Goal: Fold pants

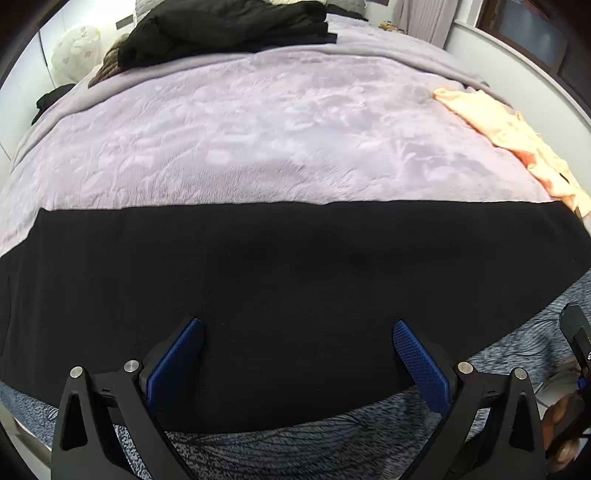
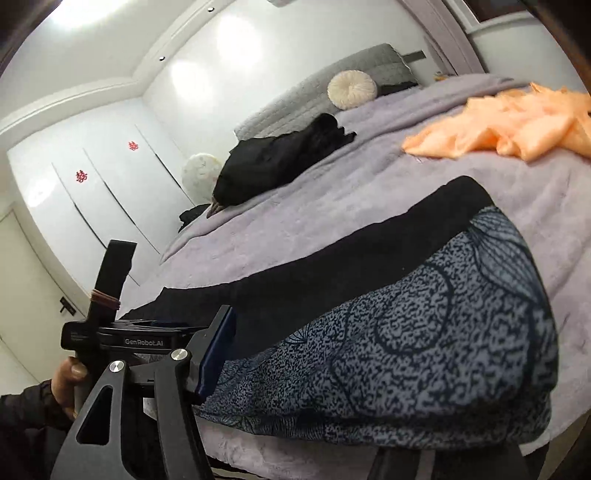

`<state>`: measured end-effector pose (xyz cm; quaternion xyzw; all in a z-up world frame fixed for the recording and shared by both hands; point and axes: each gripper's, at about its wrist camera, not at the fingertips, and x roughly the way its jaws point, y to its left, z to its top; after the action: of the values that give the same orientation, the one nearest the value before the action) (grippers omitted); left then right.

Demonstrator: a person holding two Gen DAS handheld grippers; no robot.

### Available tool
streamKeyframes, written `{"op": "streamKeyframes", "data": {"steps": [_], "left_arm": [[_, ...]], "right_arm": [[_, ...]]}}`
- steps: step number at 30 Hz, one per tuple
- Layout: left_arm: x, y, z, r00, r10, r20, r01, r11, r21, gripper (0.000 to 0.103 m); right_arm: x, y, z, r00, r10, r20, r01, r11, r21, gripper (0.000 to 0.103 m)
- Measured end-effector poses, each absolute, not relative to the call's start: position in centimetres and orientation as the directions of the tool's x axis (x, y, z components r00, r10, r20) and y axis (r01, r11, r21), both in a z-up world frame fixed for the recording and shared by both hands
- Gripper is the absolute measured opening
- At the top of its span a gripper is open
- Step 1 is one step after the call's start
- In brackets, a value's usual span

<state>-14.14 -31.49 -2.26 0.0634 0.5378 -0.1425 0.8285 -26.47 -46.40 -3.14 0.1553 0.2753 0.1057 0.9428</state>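
Note:
Black pants (image 1: 280, 280) lie spread flat across the near part of the lilac bed, over a blue-grey patterned cloth (image 1: 295, 443). My left gripper (image 1: 297, 354) is open just above the pants' near edge, its blue pads (image 1: 177, 362) wide apart and empty. In the right wrist view the pants (image 2: 332, 266) run as a black strip with the patterned cloth (image 2: 424, 339) draped over them and over my right gripper. Only the right gripper's left finger (image 2: 218, 350) shows; the other is hidden under the cloth. The left gripper (image 2: 110, 325) shows at left, held by a hand.
A lilac blanket (image 1: 258, 140) covers the bed. A pile of black clothes (image 1: 229, 29) lies at the far end, also seen in the right wrist view (image 2: 280, 162). A peach garment (image 1: 509, 136) lies at the right edge. White wardrobe doors (image 2: 92, 192) stand beyond the bed.

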Motion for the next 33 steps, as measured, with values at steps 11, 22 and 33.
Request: {"op": "streamKeyframes", "data": {"steps": [11,22,33], "left_arm": [[-14.1,-31.8,-1.6,0.389,-0.163,-0.907,0.318,0.948,-0.034,0.103],[-13.4,-28.8,0.1,0.385,-0.203,-0.9,0.266,0.958,-0.103,0.103],[-13.3,-12.0,2.3,0.47,-0.247,-0.847,0.016,0.962,-0.271,0.103]], "right_arm": [[-23.0,-46.1,-5.1,0.741,0.182,-0.646,0.021,0.956,0.293,0.027],[-22.3,-40.8,0.1,0.76,0.014,-0.649,0.043,0.997,0.071,0.018],[-22.3,-27.4,4.7,0.817,-0.065,-0.573,-0.088,0.968,-0.235,0.017]]}}
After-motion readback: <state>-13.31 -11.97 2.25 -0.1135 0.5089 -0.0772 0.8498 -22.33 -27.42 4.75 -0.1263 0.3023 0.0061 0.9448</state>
